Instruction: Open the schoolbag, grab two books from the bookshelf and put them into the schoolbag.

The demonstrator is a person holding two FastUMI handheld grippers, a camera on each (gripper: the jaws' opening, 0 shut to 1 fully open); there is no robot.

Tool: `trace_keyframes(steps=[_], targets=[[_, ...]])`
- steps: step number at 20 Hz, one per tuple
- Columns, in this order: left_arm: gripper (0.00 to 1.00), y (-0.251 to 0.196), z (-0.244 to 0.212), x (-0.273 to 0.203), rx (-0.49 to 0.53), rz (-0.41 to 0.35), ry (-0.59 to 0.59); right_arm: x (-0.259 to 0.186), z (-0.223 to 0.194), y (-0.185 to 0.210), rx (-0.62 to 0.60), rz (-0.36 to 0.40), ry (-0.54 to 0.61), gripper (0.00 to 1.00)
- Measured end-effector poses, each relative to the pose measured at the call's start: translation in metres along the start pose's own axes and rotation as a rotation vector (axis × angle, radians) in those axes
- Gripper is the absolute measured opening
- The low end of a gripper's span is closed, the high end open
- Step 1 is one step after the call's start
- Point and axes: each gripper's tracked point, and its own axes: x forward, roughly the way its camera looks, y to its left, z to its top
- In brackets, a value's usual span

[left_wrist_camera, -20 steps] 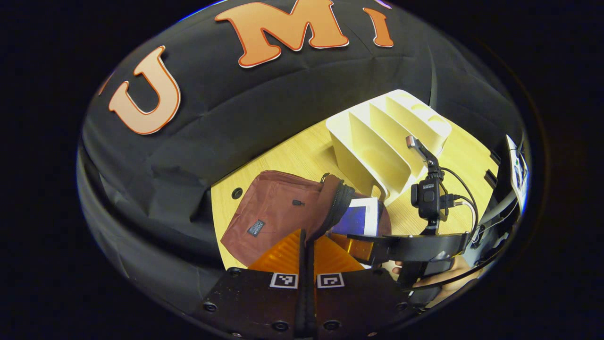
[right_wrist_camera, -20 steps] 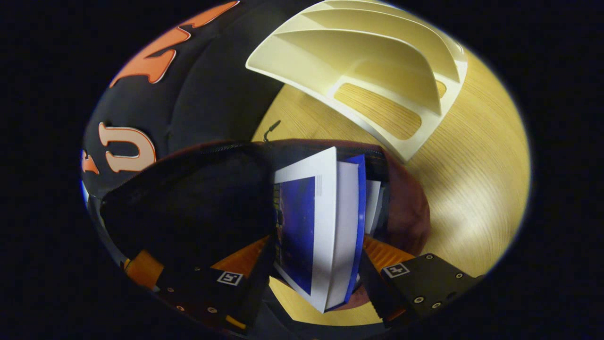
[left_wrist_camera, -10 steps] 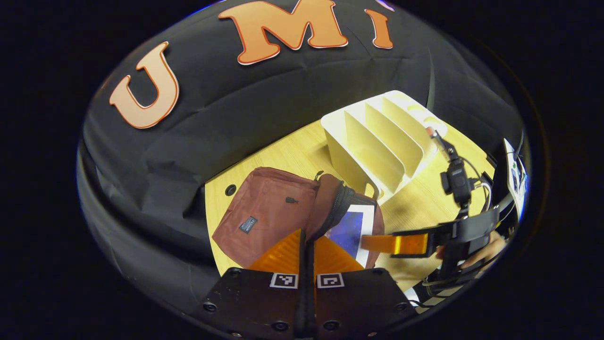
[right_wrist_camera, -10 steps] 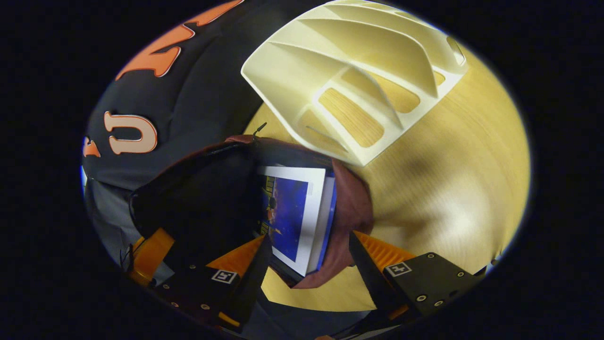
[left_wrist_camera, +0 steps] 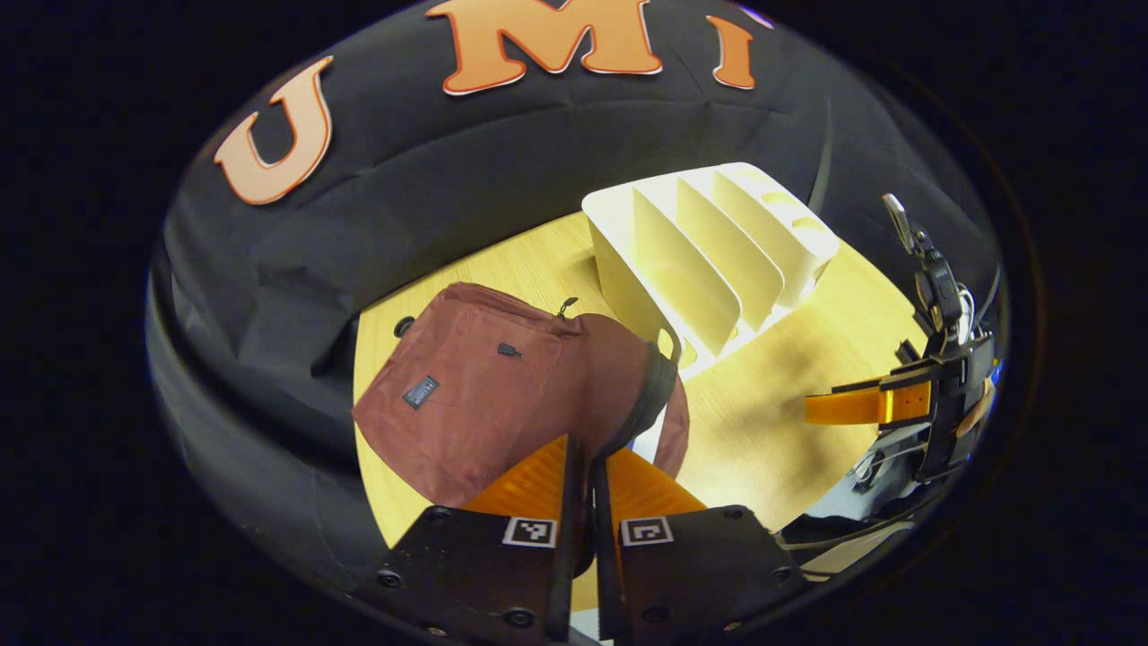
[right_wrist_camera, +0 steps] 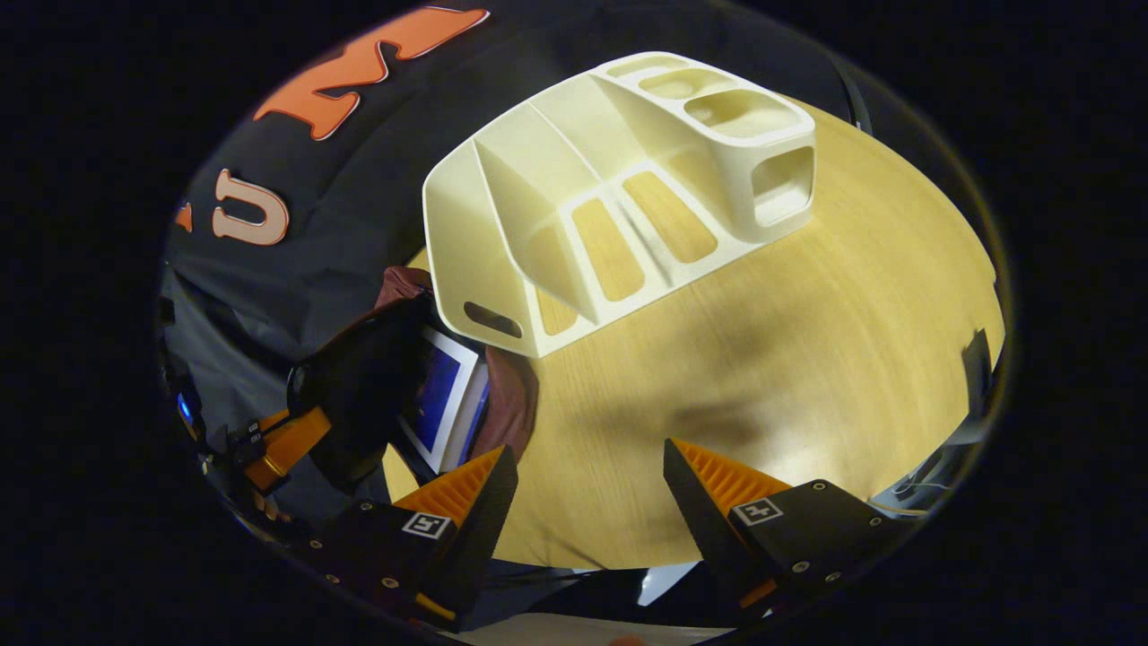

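Left gripper pinched tight on the flap edge of the maroon schoolbag, holding the mouth open on the wooden table. Right gripper spread wide, holding nothing, above bare tabletop, well apart from the bag. Blue-and-white books inside the bag's mouth. White bookshelf looks emptied, just behind the bag. Probably a finishing step: lower the flap gently over the books, then release; no tugging the bag off its spot.

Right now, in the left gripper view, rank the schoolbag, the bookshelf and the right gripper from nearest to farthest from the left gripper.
1. schoolbag: its flap pinched by the left gripper.
2. bookshelf: beyond the bag, up right.
3. right gripper: far right; against the bookshelf, too close to call.
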Motion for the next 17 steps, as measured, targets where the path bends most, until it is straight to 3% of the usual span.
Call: trace_keyframes(steps=[1,5,11,17], targets=[[0.19,-0.005,-0.004,0.003,-0.033,-0.006,0.006,-0.005,0.005,-0.006,-0.009,-0.006,0.001,0.98],[0.98,-0.019,-0.008,0.008,-0.124,0.009,-0.015,-0.015,0.024,-0.024,-0.078,-0.022,0.005,0.98],[0.98,-0.017,0.009,-0.003,-0.216,0.071,-0.135,-0.031,0.059,-0.022,-0.156,-0.036,-0.097,0.98],[0.98,-0.005,0.073,-0.061,-0.217,0.108,-0.379,-0.075,0.11,0.031,-0.225,0.026,-0.329,0.98]])
